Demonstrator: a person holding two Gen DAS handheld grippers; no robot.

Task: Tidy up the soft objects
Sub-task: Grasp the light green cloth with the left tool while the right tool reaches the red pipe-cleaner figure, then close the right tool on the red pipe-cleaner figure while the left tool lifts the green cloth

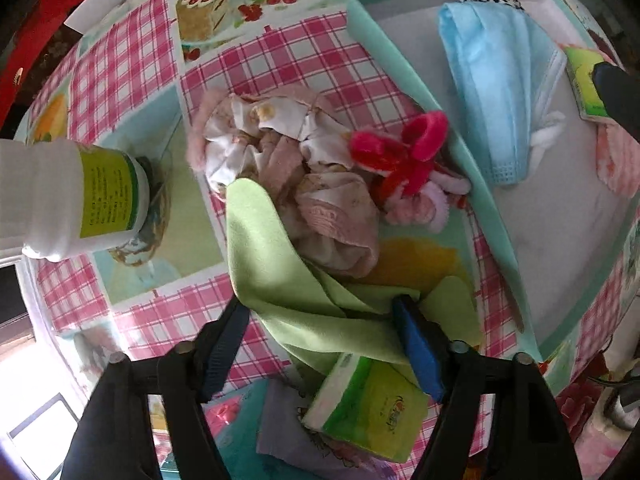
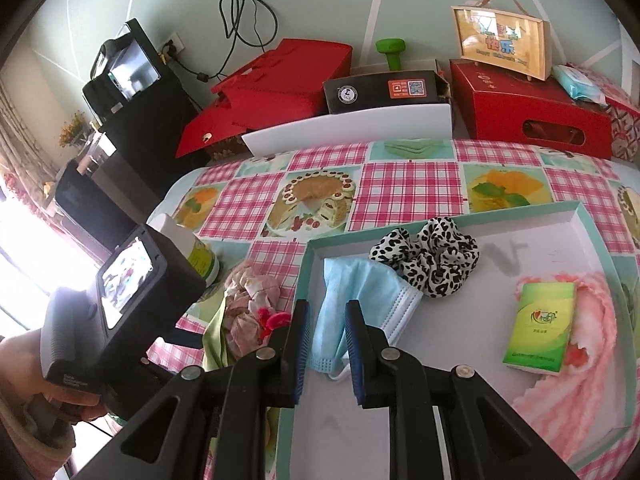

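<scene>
A teal-rimmed tray [image 2: 316,244] holds a blue face mask [image 2: 356,296], a leopard-print scrunchie [image 2: 432,256], a green tissue pack [image 2: 540,328] and a pink cloth [image 2: 592,352]. My right gripper [image 2: 328,320] hovers over the mask, jaws slightly apart and holding nothing. In the left wrist view my left gripper [image 1: 320,316] is open around a green cloth [image 1: 280,272]. Beyond it lie a pink-and-white cloth bundle [image 1: 288,152], a red-and-pink plush toy [image 1: 404,152] and the tray [image 1: 384,48] with the mask [image 1: 496,80].
A white bottle with a green label [image 1: 80,196] stands left of the pile. A second green tissue pack [image 1: 372,404] lies under my left gripper. Red boxes [image 2: 528,108], a black box [image 2: 384,92] and a chair back [image 2: 348,124] stand behind the table.
</scene>
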